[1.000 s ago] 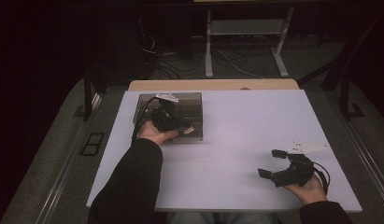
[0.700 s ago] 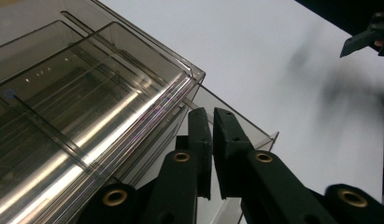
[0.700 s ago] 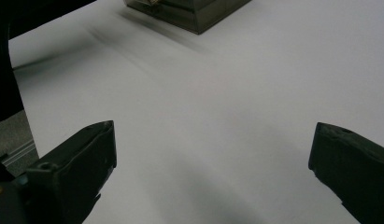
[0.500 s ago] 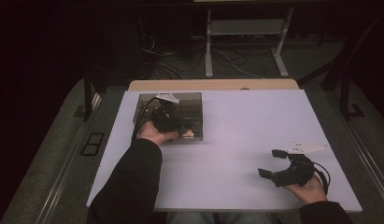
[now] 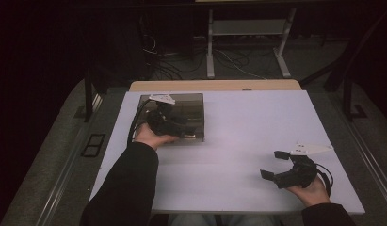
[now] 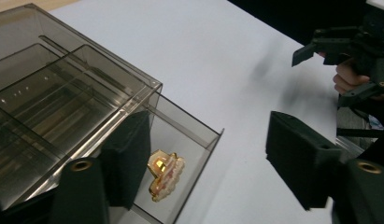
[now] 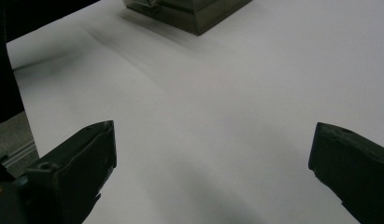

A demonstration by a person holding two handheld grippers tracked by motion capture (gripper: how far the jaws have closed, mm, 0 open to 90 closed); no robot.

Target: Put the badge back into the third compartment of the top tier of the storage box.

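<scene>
Presently, the left tool (image 6: 203, 163) stands released at the smoky plastic organiser box (image 5: 181, 106), its jaws just having opened, one jaw inside the open drawer (image 6: 189, 140). A gold hair clip (image 6: 165, 175) lies in that drawer, ungripped. Right tool (image 5: 280, 165) rests released over the white desk (image 5: 252, 127), well apart.

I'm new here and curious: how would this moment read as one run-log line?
left tool: jaws just opened, holding nothing | gold hair clip: lying in smoky box's open drawer | right tool: open, idle
</scene>
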